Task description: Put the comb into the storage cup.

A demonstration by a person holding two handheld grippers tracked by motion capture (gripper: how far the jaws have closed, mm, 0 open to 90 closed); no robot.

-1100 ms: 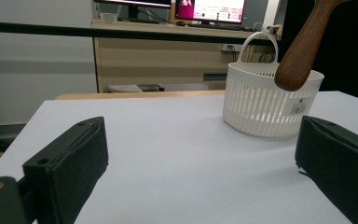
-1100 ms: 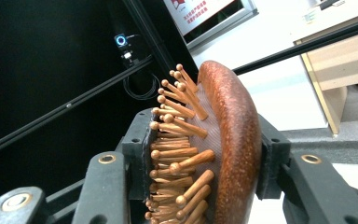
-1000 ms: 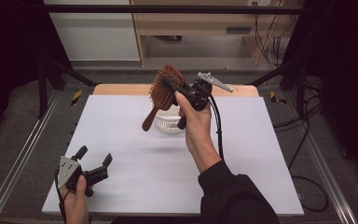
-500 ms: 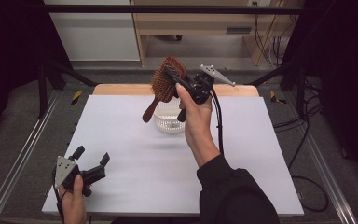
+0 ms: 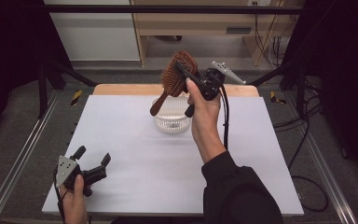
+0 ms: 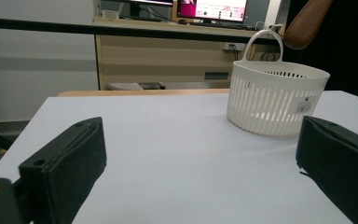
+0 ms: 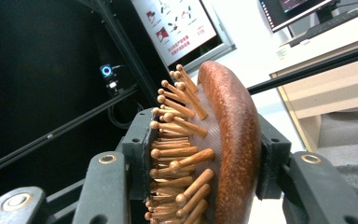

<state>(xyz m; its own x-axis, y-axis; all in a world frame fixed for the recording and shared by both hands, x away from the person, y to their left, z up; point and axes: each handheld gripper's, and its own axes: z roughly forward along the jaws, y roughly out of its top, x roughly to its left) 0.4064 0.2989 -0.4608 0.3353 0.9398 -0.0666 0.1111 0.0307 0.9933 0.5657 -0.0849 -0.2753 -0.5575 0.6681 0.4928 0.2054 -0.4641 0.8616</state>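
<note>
Got the wooden hairbrush (image 5: 176, 73) up in the air over the white basket (image 5: 171, 122), clamped across its head by my right gripper (image 5: 191, 74). One pad sits on the bristles, the other on the rounded back, probably because the fat head gives a firmer bite than the skinny handle. Long axis runs tilted: head up and away from me, handle hanging down-left toward the basket, so it looks lined up to go in handle first. Left gripper (image 5: 93, 161) just rests low at the near left of the worktop (image 5: 130, 177), jaws spread with nothing between them.
</note>
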